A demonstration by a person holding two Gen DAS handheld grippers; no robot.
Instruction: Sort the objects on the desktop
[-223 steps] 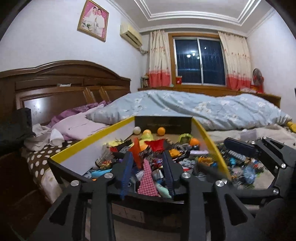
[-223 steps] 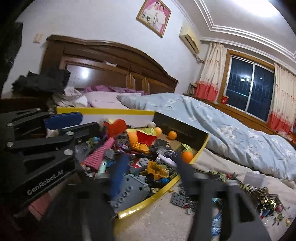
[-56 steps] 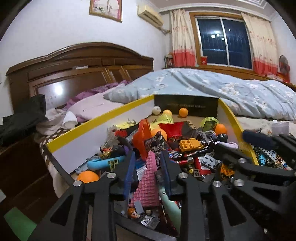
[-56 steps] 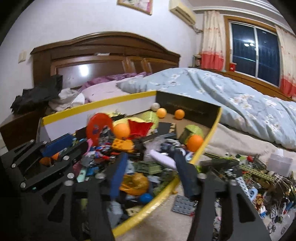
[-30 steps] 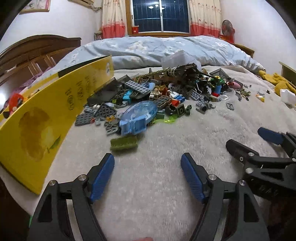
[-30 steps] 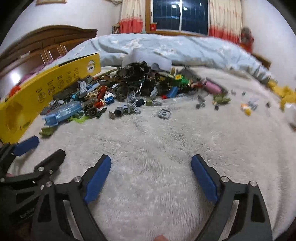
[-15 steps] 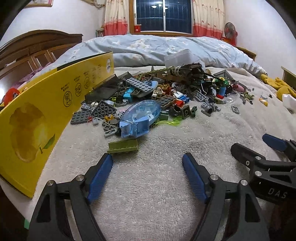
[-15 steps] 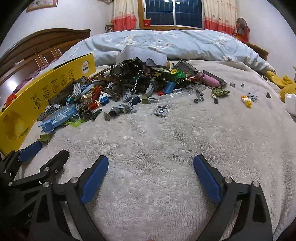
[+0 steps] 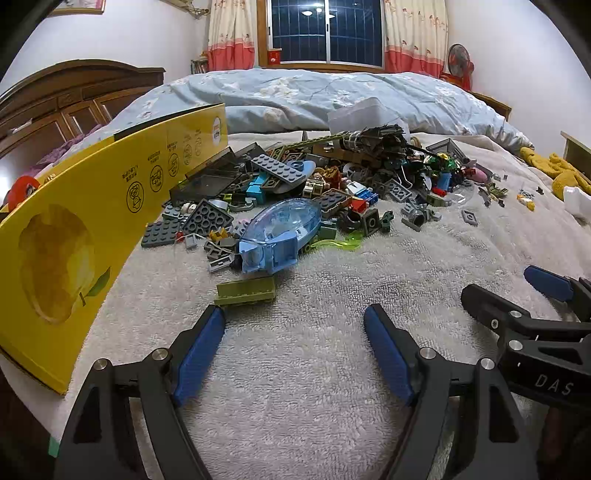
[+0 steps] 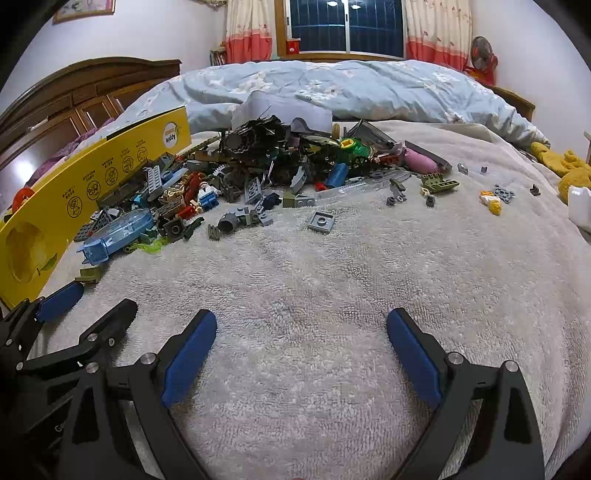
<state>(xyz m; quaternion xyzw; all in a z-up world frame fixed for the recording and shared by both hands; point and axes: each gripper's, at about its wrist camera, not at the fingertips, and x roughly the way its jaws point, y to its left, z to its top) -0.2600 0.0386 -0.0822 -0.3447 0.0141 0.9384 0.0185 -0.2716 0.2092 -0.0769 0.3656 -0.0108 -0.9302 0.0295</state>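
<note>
The yellow box (image 9: 74, 229) hides its contents except 1 red piece (image 9: 20, 186) at 9 o'clock. The dark tangle (image 10: 255, 142) topping the brick pile is perhaps netting; too small to tell.

walls (image 9: 147, 33): pale, plain | window (image 9: 325, 31): dark, far ahead of the tongs, red-and-cream curtains (image 9: 231, 35) either side | bed (image 9: 314, 369): grey blanket, blue quilt (image 9: 332, 96) beyond | headboard (image 9: 74, 99): brown wood, ahead-left | fan (image 9: 458, 59): ahead-right

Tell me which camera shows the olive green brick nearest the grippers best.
The left wrist view: the olive green brick lies large and whole just ahead of the left gripper, studs visible. The right wrist view shows it only small at the far left, near the yellow box.
</note>
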